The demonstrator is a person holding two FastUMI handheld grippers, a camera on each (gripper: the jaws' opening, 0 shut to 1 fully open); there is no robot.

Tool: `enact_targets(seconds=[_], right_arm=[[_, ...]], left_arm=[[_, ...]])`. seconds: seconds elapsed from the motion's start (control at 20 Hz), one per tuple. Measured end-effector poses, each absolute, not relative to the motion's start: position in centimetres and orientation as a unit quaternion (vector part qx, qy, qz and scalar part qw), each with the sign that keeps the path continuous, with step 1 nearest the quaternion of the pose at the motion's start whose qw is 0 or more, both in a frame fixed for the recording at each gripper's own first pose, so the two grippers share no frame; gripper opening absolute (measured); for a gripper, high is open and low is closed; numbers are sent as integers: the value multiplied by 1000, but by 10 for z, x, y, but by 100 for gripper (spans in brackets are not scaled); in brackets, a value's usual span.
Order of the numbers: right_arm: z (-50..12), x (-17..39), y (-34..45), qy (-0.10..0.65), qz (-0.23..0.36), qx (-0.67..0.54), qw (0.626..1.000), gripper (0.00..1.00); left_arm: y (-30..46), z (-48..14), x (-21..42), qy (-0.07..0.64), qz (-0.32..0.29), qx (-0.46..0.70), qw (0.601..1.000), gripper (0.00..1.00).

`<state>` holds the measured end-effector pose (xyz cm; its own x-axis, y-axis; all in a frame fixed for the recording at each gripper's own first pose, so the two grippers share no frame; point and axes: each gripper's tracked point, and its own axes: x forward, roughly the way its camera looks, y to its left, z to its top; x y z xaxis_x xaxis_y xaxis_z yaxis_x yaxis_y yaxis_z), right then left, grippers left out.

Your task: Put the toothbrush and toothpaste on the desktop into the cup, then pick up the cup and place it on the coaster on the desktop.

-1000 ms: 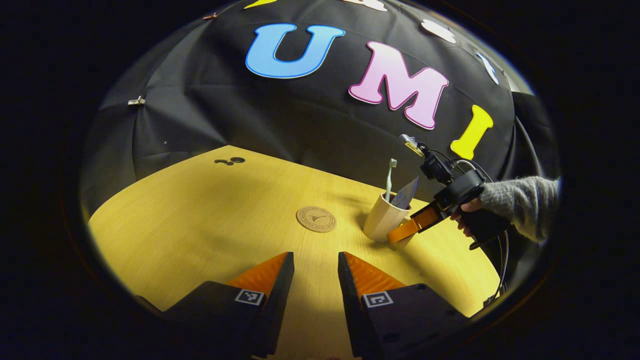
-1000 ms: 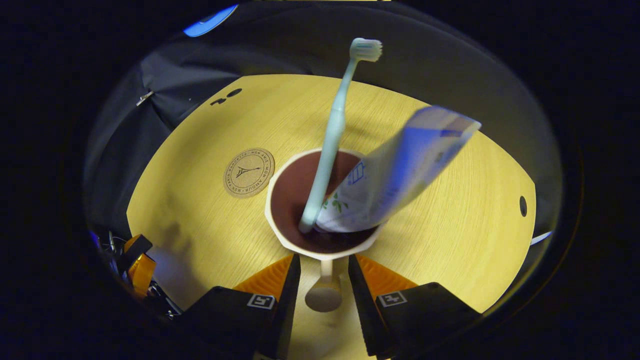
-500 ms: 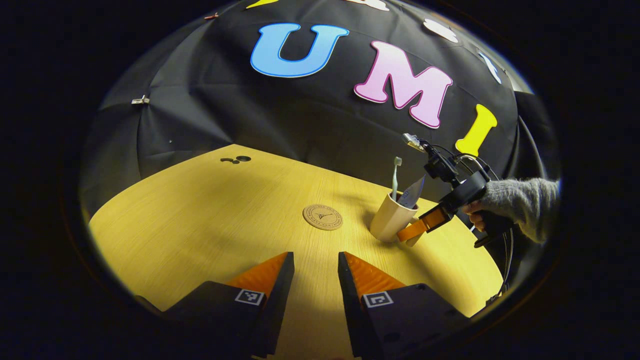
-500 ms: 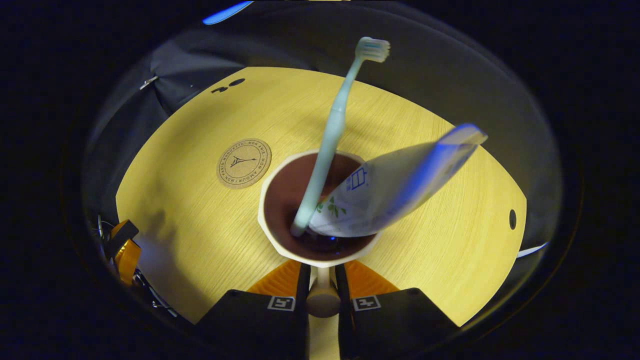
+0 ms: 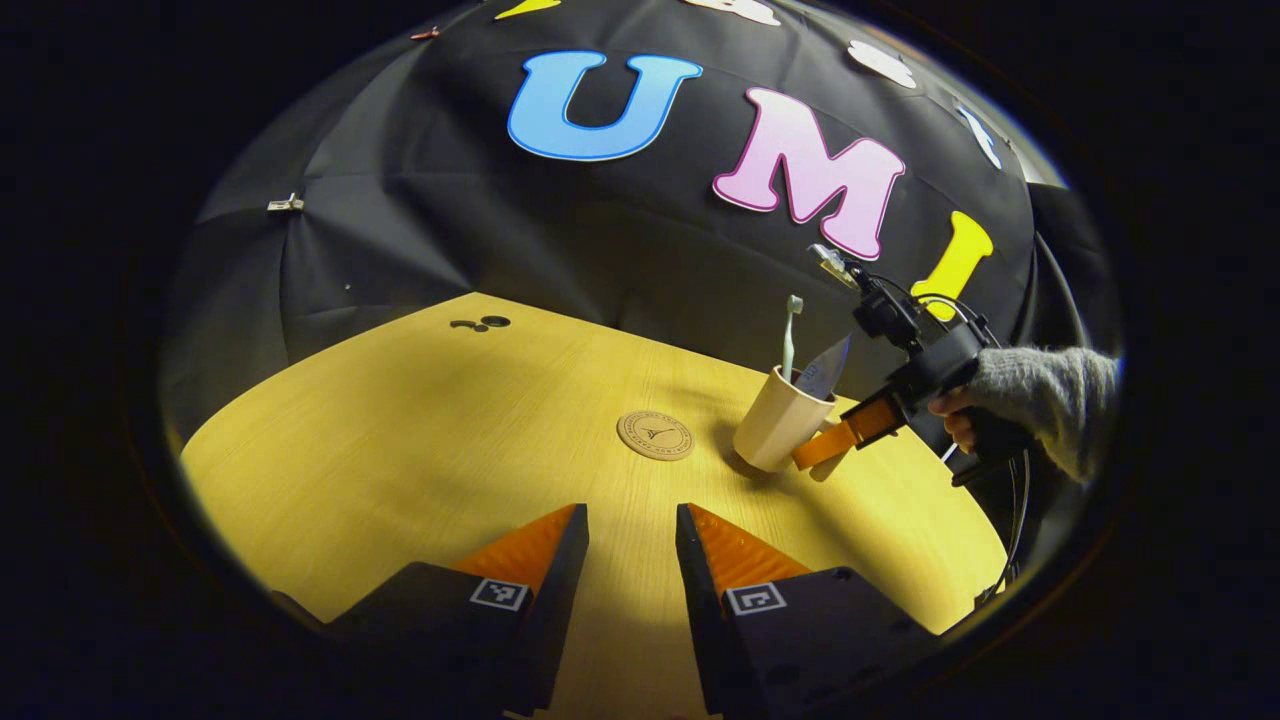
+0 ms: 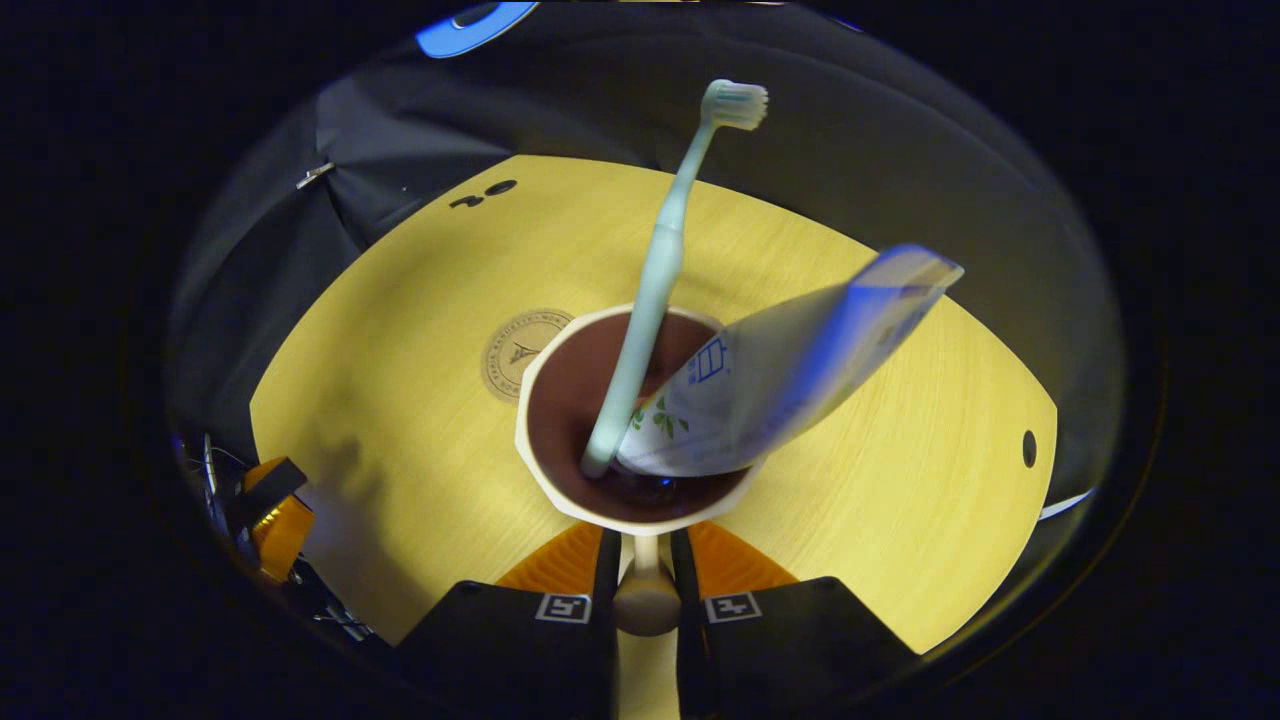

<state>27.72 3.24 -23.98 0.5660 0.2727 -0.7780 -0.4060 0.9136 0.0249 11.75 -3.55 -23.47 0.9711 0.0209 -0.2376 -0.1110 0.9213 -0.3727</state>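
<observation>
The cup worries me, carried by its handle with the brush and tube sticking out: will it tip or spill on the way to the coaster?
The cup looks rigid, and the right tongs pinch its handle, so it may swing. The toothbrush and toothpaste lean loosely above the rim and could shift. It already looks tilted in the left gripper view.

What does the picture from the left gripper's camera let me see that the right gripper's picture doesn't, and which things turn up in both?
From the left gripper view: the cup from outside, tilted and clear of the desktop, the right gripper clamped at its handle side, and the grey sleeve of the person holding it.

From the right gripper view: the cup's brown inside, the handle pinched between the fingers, and the rim overlapping part of the coaster.

Both share the toothbrush and toothpaste standing in the cup, the coaster and the desktop.
</observation>
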Motion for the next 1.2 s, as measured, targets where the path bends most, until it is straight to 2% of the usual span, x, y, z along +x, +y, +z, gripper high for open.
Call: enact_targets(seconds=[0.6,1.2], right_arm=[[-232,307,127,423,234,-96,870,26],[-248,320,141,446,212,-120,861,26]], left_arm=[[4,-252,100,127,42,-205,970,57],[42,-270,109,138,39,-215,966,57]])
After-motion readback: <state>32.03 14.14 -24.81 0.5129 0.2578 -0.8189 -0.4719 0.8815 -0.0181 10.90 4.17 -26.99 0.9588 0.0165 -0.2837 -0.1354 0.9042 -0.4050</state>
